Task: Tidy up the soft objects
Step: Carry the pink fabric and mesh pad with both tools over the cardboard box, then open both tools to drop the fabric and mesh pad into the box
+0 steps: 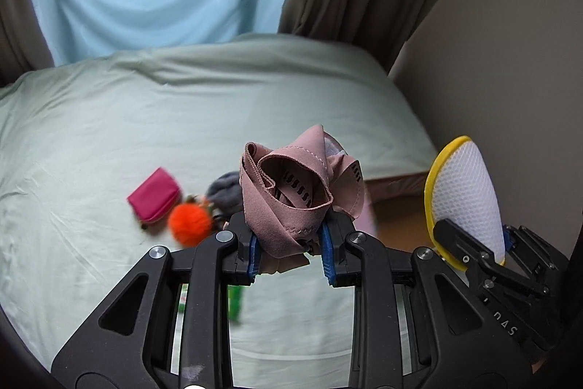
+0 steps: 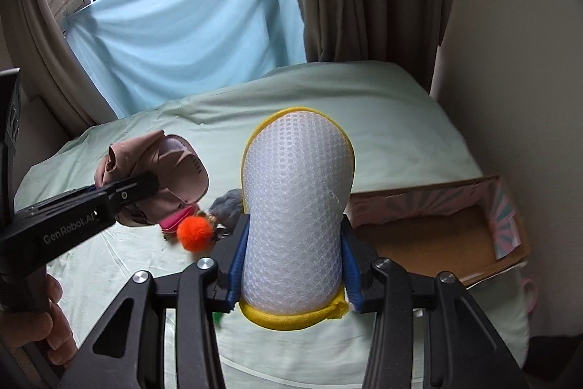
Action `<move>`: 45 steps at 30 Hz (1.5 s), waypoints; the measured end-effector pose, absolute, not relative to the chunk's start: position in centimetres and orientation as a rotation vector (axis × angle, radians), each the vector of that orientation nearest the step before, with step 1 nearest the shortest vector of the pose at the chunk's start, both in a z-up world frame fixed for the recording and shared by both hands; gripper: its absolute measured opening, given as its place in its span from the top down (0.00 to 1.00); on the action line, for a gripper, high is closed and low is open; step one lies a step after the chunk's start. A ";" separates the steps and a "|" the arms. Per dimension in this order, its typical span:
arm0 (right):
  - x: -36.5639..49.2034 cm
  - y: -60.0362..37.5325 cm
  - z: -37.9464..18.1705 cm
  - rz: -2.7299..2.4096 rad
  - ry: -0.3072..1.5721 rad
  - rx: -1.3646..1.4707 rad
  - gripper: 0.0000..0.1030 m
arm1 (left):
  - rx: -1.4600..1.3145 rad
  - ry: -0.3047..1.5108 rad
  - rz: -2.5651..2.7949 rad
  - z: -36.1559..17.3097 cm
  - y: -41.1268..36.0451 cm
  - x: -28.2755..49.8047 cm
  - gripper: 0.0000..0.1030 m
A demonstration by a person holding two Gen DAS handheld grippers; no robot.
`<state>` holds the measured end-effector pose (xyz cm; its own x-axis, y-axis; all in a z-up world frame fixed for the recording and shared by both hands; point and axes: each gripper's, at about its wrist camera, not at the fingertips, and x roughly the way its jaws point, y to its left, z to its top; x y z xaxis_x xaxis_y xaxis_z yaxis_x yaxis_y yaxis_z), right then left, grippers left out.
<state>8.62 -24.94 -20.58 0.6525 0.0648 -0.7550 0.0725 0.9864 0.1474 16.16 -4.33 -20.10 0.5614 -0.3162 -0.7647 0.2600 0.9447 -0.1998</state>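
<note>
Clenched in the left gripper (image 1: 289,252), a crumpled pink cloth (image 1: 291,192), and grasped in the right gripper (image 2: 293,274), a white mesh pad with yellow rim (image 2: 297,203), both above the pale green bed (image 1: 91,141), beyond them an orange pompom (image 2: 194,234), a magenta pouch (image 1: 153,194) and an open cardboard box (image 2: 437,228).

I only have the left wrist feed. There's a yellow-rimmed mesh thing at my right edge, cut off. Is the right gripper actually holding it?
Observer: Yes, the right gripper is shut on the white mesh pad, blue pads against both its sides.
Operator: Where could it go? I see only a brown strip past the bed.
Observer: That is an open cardboard box beside the bed.
Operator: Anything in it?
Observer: Its visible floor is bare.
</note>
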 end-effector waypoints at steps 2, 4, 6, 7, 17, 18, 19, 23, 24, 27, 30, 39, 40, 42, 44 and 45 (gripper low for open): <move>8.7 -27.3 -20.0 -0.006 0.874 0.155 0.60 | -0.071 0.914 -0.339 -19.5 -6.6 16.2 0.78; 8.3 -30.3 -19.4 -0.004 0.884 0.162 0.60 | -0.073 0.921 -0.329 -19.5 -9.4 16.4 0.78; 8.4 -32.6 -19.2 -0.005 0.896 0.169 0.60 | -0.077 0.926 -0.321 -19.7 -12.0 16.6 0.78; 8.6 -34.3 -19.2 -0.004 0.906 0.174 0.60 | -0.081 0.930 -0.317 -19.9 -13.3 16.6 0.78; 11.4 -45.1 -23.8 -0.024 1.044 0.204 0.60 | -0.071 1.052 -0.318 -25.8 -25.1 18.6 0.78; 11.9 -46.1 -24.7 -0.025 1.072 0.218 0.60 | -0.065 1.068 -0.318 -26.7 -25.8 18.8 0.78; 12.4 -47.1 -25.4 -0.028 1.097 0.230 0.60 | -0.054 1.093 -0.315 -27.9 -27.0 19.1 0.78; 14.1 -50.1 -28.8 -0.036 1.188 0.296 0.60 | -0.025 1.179 -0.305 -31.8 -30.2 20.2 0.78; 14.5 -50.5 -29.5 -0.038 1.212 0.305 0.60 | -0.013 1.207 -0.303 -33.1 -31.1 20.5 0.78; 15.8 -51.8 -32.3 -0.053 1.292 0.334 0.60 | 0.010 1.295 -0.289 -36.7 -32.7 21.4 0.78; 16.7 -52.7 -35.5 -0.072 1.381 0.376 0.58 | 0.023 1.409 -0.264 -40.7 -34.4 22.2 0.78; 16.6 -53.8 -39.5 -0.087 1.430 0.504 0.22 | 0.111 1.431 -0.339 -42.3 -37.2 22.3 0.44; 16.6 -54.0 -39.4 -0.094 1.414 0.533 0.02 | 0.148 1.415 -0.340 -41.7 -37.7 21.9 0.04; 16.4 -54.6 -39.3 -0.105 1.387 0.562 0.00 | 0.190 1.375 -0.345 -41.0 -37.7 21.4 0.00; 16.2 -55.0 -38.9 -0.122 1.381 0.555 0.00 | 0.205 1.367 -0.354 -40.6 -37.7 21.0 0.00; 16.1 -55.1 -38.8 -0.124 1.384 0.549 0.00 | 0.201 1.368 -0.352 -40.6 -37.7 20.9 0.00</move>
